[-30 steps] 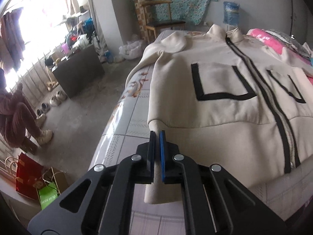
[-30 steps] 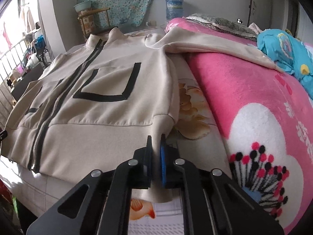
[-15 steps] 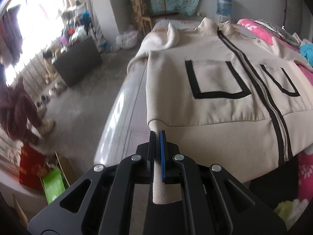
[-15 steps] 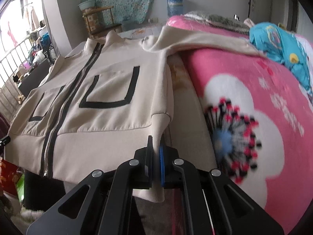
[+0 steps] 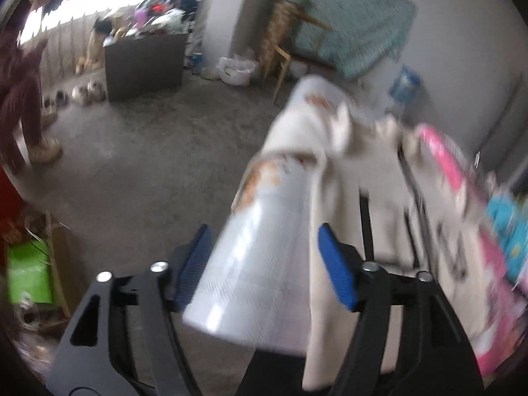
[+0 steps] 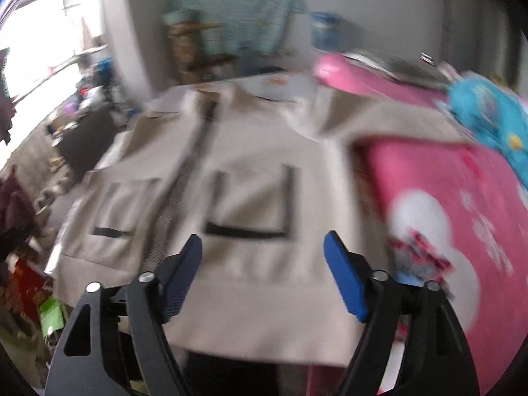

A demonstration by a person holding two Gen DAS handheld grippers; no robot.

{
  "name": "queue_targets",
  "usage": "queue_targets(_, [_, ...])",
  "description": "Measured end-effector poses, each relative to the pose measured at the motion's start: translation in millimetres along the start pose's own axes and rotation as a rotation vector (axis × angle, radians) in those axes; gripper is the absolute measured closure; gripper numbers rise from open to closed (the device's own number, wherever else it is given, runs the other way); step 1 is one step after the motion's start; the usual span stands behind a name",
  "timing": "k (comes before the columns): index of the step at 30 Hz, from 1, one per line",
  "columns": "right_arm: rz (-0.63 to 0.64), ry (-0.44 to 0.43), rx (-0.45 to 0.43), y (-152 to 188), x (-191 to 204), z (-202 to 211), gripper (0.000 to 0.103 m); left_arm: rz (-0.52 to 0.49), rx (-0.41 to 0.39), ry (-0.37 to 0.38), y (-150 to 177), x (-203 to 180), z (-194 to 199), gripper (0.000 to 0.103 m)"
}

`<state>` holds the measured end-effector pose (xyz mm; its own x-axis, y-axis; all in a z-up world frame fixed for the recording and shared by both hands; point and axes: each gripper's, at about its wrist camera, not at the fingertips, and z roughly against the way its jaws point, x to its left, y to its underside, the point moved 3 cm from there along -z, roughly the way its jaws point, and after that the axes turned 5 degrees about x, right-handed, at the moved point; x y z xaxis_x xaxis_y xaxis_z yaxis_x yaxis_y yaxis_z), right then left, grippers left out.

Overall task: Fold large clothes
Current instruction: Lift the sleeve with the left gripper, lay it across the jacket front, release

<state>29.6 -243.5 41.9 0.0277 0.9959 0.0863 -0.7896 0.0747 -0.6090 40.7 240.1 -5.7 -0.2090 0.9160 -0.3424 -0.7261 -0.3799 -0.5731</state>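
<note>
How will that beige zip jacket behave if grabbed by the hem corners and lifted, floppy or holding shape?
Probably floppy: the beige jacket lies flat and follows the bed's edge, its hem drooping over it. The zipper down the middle may add a stiffer line, so it likely folds more easily beside it. It looks thick, so perhaps fairly heavy; one sleeve trails onto the pink blanket and would likely drag.

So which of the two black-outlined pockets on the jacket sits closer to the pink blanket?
The fully outlined pocket, right of the zipper in the right wrist view; the other pocket lies beyond the zipper.
</note>
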Motion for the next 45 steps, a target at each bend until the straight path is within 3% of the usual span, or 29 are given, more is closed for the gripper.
queue_targets(3, [0.106,-0.031,0.037,-21,56,-33,0.027,0.181,0.050,0.147,-38,40,-29,0.024])
queue_targets(6, [0.174,-0.068,0.076,-31,102,-64,0.027,0.457,0.211,0.375,-60,91,-88,0.024])
queue_targets(8, [0.208,-0.079,0.103,-34,125,-82,0.027,0.633,0.316,0.488,-60,119,-135,0.024])
queue_targets(9, [0.220,-0.080,0.113,-34,133,-89,0.027,0.701,0.352,0.509,-59,131,-158,0.024])
queue_targets(10, [0.235,-0.078,0.129,-35,144,-98,0.027,0.733,0.372,0.524,-58,136,-175,0.024])
queue_targets(14, [0.262,-0.061,0.200,-38,165,-131,0.027,0.948,0.535,0.718,-36,153,-265,0.024])
queue_targets(20, [0.232,-0.041,0.271,-46,171,-161,0.027,1.192,0.621,0.814,14,158,-358,0.022])
queue_targets(25, [0.169,-0.059,0.330,-55,166,-180,0.027,1.285,0.645,0.894,35,153,-406,0.020])
queue_targets(33, [0.153,-0.023,0.339,-63,162,-191,0.027,1.336,0.654,0.911,43,139,-460,0.022])
queue_targets(36, [0.158,-0.005,0.327,-63,160,-191,0.027,1.308,0.658,0.872,37,137,-470,0.044])
queue_targets(38, [0.160,0.001,0.315,-64,158,-190,0.027,1.287,0.651,0.838,32,141,-471,0.065])
queue_targets(40, [0.159,0.001,0.306,-65,155,-189,0.027,1.227,0.607,0.779,19,151,-464,0.077])
queue_targets(43, [0.154,-0.013,0.281,-67,151,-183,0.027,1.106,0.550,0.687,-10,166,-446,0.090])
queue_targets(45, [0.158,-0.020,0.254,-68,148,-176,0.028,0.994,0.480,0.595,-44,180,-421,0.094])
